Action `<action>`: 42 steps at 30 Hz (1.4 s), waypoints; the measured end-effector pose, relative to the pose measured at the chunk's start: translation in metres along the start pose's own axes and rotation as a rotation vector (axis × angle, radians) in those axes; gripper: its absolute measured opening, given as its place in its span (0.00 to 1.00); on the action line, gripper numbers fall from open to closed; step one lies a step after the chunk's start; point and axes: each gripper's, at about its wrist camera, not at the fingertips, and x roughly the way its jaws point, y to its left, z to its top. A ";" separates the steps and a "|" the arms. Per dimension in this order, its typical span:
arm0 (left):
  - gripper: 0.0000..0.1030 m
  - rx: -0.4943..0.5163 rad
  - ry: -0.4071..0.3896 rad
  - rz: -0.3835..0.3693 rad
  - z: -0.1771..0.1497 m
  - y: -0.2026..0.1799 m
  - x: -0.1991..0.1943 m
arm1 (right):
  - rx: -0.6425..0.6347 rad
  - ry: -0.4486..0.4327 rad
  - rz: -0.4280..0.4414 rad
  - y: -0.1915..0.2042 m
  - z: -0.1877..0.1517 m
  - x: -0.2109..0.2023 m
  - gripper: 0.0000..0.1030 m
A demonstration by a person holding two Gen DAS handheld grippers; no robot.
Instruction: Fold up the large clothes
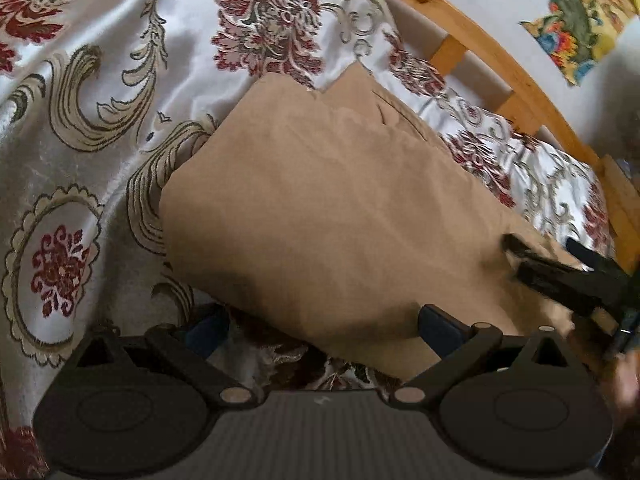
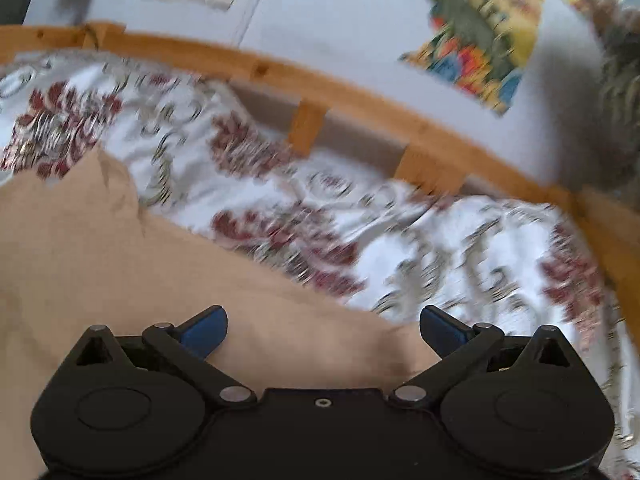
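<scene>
Left wrist view: left gripper (image 1: 322,326) jaws spread wide, gripping nothing, the near edge of the tan garment (image 1: 340,216) lying between the blue pads (image 1: 438,330). Garment lies flat on the floral bedspread (image 1: 80,120), towards the bed's wooden-rail (image 1: 480,52) side. Right gripper (image 1: 536,266) enters at the garment's right edge; can't tell its jaw state from here. Right wrist view: right gripper (image 2: 323,330) jaws wide apart, nothing held, hovering over the garment's (image 2: 120,280) right edge; bedspread (image 2: 440,248) beyond, blurred. No containers visible.
</scene>
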 end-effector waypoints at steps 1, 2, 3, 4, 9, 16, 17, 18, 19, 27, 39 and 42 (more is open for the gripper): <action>1.00 0.012 0.002 -0.011 -0.001 0.002 0.000 | -0.034 0.018 -0.002 0.007 -0.004 0.005 0.99; 1.00 0.027 0.007 -0.020 -0.001 0.003 -0.001 | -0.058 0.026 -0.007 0.015 -0.008 0.008 0.99; 1.00 0.038 0.010 -0.024 -0.002 0.003 -0.001 | -0.069 0.019 -0.017 0.020 -0.011 0.011 0.99; 1.00 0.045 0.012 -0.024 -0.002 0.002 -0.001 | -0.077 0.005 -0.035 0.024 -0.014 0.012 0.99; 1.00 0.047 0.012 -0.011 -0.002 0.000 0.000 | -0.088 -0.020 -0.026 0.027 -0.018 0.002 0.99; 1.00 0.096 0.013 -0.016 -0.006 0.000 -0.002 | 0.039 -0.058 0.062 0.012 -0.044 -0.096 0.99; 1.00 0.099 0.008 -0.013 -0.007 -0.001 -0.002 | 0.020 -0.047 0.036 0.016 -0.053 -0.102 0.99; 1.00 0.096 0.003 -0.008 -0.008 -0.002 -0.002 | 0.008 -0.032 0.005 0.021 -0.062 -0.104 0.99; 1.00 0.089 -0.003 -0.002 -0.008 -0.003 -0.002 | 0.017 -0.031 -0.026 0.025 -0.070 -0.105 0.99; 1.00 -0.047 -0.061 -0.001 -0.003 0.003 0.005 | 0.107 -0.032 -0.058 0.027 -0.096 -0.094 0.99; 0.10 -0.105 -0.178 0.081 0.009 -0.018 -0.002 | 0.136 -0.038 -0.044 0.022 -0.097 -0.097 0.99; 0.02 -0.057 -0.214 0.071 0.011 -0.028 -0.013 | 0.139 -0.037 -0.043 0.022 -0.097 -0.097 0.99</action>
